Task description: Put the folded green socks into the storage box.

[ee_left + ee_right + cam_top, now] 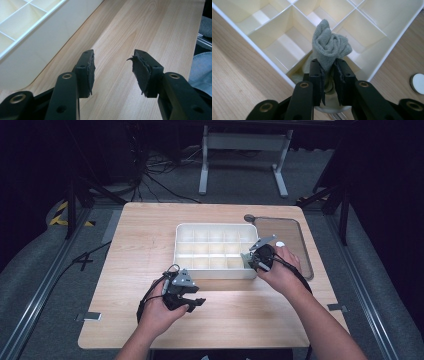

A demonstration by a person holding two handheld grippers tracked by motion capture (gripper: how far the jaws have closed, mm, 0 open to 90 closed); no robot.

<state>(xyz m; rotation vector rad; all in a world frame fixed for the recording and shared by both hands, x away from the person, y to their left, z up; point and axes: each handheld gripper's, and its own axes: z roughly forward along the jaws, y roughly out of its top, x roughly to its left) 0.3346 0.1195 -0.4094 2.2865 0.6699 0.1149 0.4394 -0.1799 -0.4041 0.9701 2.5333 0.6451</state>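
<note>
Over the divided white tray (pixel 262 53), right gripper (pixel 328 68) clamps a rolled grey sock (pixel 329 47); left gripper (pixel 113 67) gapes empty.

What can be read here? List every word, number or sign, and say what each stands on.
"4": a large black mark on the grey floor, left of the table.
No lettering shows on the table, the white compartment box or the rolled cloth.
</note>
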